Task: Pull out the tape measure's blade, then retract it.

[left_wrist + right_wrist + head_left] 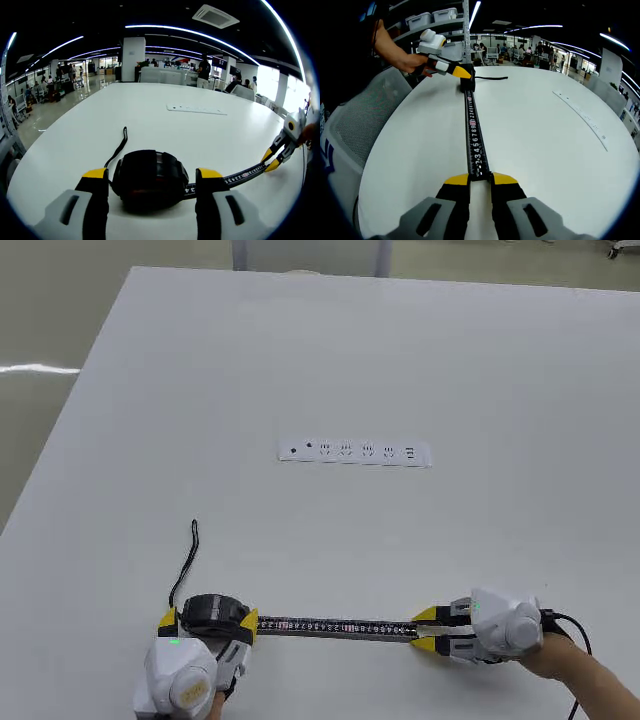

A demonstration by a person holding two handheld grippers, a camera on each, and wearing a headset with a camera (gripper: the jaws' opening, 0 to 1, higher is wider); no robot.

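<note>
Black strap [186, 562] trails up the white table [450, 360] from the tape measure case [215, 612], which sits near the table's front left edge, clasped between the yellow-tipped jaws of the left gripper [208, 626]. Its blade [335, 627] stretches rightward to the right gripper [423, 631], whose narrow jaws pinch the blade's end. Farther back lies a power strip [355, 452].

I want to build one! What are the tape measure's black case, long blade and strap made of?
Case: probably hard plastic, black, faintly shiny. Blade: likely thin painted metal, dark with printed numbers, lying straight. Strap: seems soft cord or fabric; it lies limp and curved.
</note>
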